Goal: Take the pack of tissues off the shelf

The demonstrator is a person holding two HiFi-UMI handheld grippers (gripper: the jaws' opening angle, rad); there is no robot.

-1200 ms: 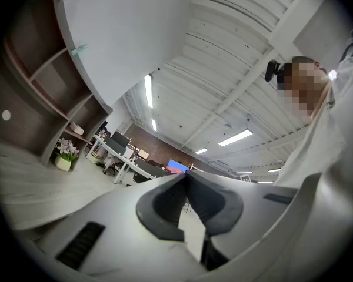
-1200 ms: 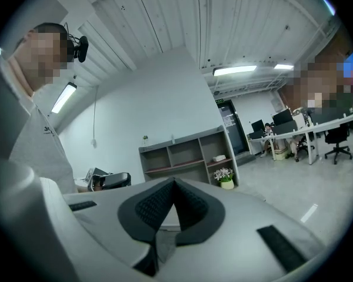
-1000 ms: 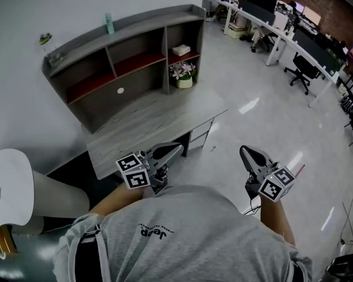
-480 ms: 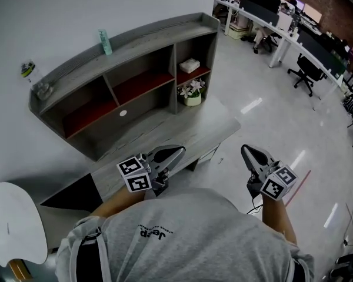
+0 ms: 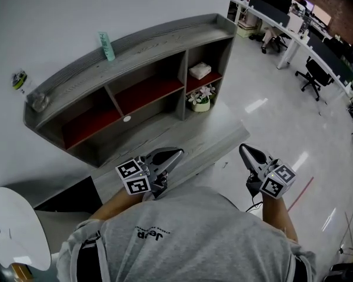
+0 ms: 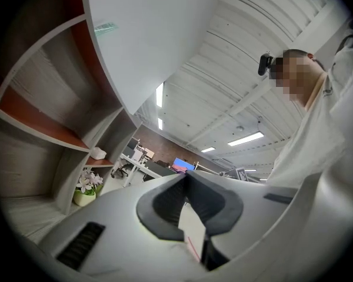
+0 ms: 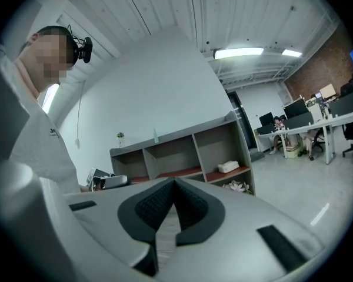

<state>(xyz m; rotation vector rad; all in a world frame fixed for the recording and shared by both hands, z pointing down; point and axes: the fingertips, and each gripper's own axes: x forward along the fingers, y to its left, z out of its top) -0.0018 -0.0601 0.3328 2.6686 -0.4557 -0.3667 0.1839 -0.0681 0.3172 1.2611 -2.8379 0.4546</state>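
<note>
Head view. A grey wood-grain desk (image 5: 165, 135) stands against a plain white wall (image 5: 76, 7). It carries a shelf unit (image 5: 156, 35) of the same grain, with dark red boards. Glossy pale floor (image 5: 270, 125) runs toward 2 o'clock, where long white office desks (image 5: 294, 35) and a black swivel chair (image 5: 313, 73) stand.

The pack of tissues (image 5: 200, 70), a soft pale rectangular block, lies on the red board of the unit's right-hand upper compartment, at about 1 o'clock from the picture centre. Directly beneath it a round pot of flowers (image 5: 201, 100) sits on the desk. A slim green bottle (image 5: 106, 44) stands upright on the top board at 11 o'clock.

The left gripper (image 5: 177, 152) points toward 2 o'clock and the right gripper (image 5: 242, 148) toward 10 o'clock. Both are held low before the person's grey shirt (image 5: 182, 234), well apart from the shelf. Each gripper's dark ribbed pads meet at the tips, with nothing between them.
</note>
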